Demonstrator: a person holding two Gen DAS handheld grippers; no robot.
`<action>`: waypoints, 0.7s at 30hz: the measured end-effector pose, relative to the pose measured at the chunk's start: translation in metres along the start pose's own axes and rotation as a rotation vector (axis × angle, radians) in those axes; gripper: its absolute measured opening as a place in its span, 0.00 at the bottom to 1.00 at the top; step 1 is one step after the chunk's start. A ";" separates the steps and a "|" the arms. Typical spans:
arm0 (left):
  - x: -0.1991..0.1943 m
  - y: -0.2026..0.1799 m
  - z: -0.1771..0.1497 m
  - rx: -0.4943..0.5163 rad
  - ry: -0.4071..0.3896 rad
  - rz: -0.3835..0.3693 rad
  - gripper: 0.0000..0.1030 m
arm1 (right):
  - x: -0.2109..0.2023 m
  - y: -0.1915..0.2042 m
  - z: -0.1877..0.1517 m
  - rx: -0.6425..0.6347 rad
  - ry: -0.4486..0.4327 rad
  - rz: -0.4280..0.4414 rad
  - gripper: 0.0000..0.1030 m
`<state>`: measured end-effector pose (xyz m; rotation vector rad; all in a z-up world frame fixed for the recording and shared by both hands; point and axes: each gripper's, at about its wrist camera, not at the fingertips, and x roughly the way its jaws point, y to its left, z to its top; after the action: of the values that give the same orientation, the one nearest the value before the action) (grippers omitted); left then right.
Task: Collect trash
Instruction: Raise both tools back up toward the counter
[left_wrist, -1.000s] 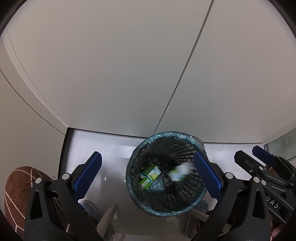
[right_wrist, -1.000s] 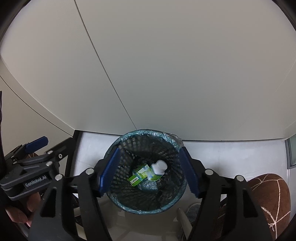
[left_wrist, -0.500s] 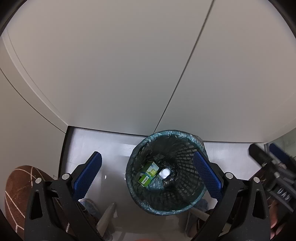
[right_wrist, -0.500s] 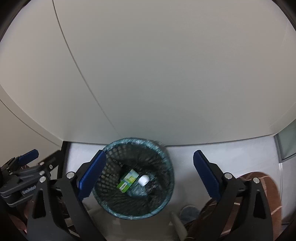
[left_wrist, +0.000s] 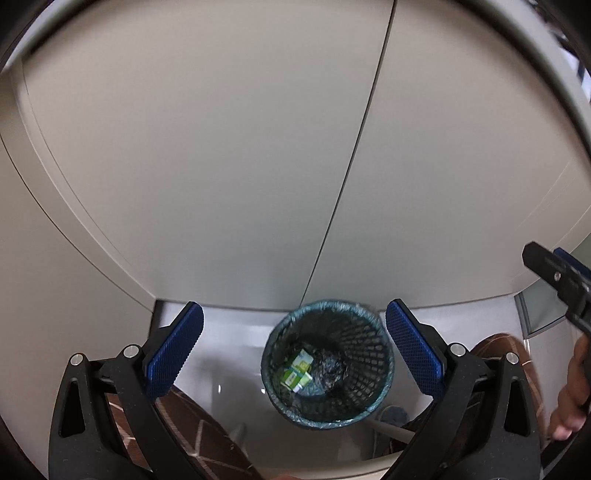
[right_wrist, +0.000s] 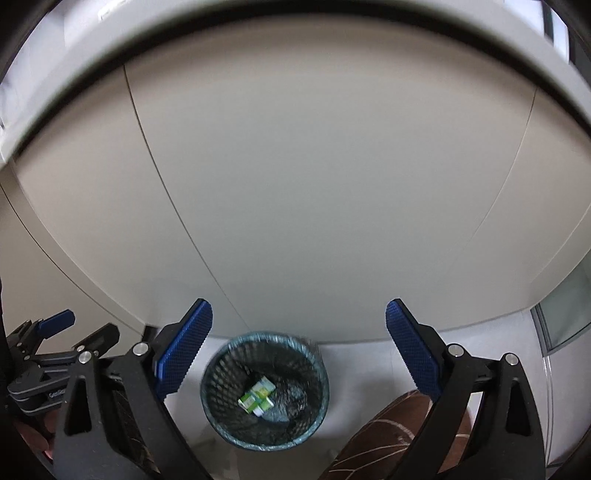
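The bin (left_wrist: 328, 363), a black mesh basket with a teal liner folded over its rim, stands on the pale floor (left_wrist: 229, 332) close under the foot of a beige wall (left_wrist: 229, 166), with bare floor round it at 9 and 3 o'clock. At its bottom lies the trash: a green and white carton (left_wrist: 298, 371), tilted, beside dark crumpled liner. The left gripper (left_wrist: 294, 350) hangs above with jaws spread wide and nothing between them, the bin's mouth framed in the gap, no pad touching the rim. The right gripper (right_wrist: 299, 350) is likewise spread and empty, the bin at 6 o'clock between its fingers. A brown cushion (right_wrist: 391, 435) with pale lines sits near the bin's 4 o'clock in that view. Wall seams run up to 12 o'clock.
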<state>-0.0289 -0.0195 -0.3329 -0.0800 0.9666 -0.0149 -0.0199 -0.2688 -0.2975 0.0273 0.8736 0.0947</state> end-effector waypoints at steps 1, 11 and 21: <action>-0.010 0.000 0.006 0.004 -0.008 0.001 0.94 | -0.008 -0.001 0.007 0.000 -0.013 0.001 0.88; -0.115 -0.009 0.075 0.022 -0.136 0.009 0.94 | -0.093 -0.001 0.093 -0.032 -0.185 0.005 0.88; -0.188 -0.001 0.159 -0.006 -0.243 0.042 0.94 | -0.139 -0.001 0.190 -0.017 -0.216 0.058 0.88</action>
<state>-0.0055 -0.0016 -0.0887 -0.0652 0.7253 0.0353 0.0372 -0.2803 -0.0698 0.0463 0.6565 0.1511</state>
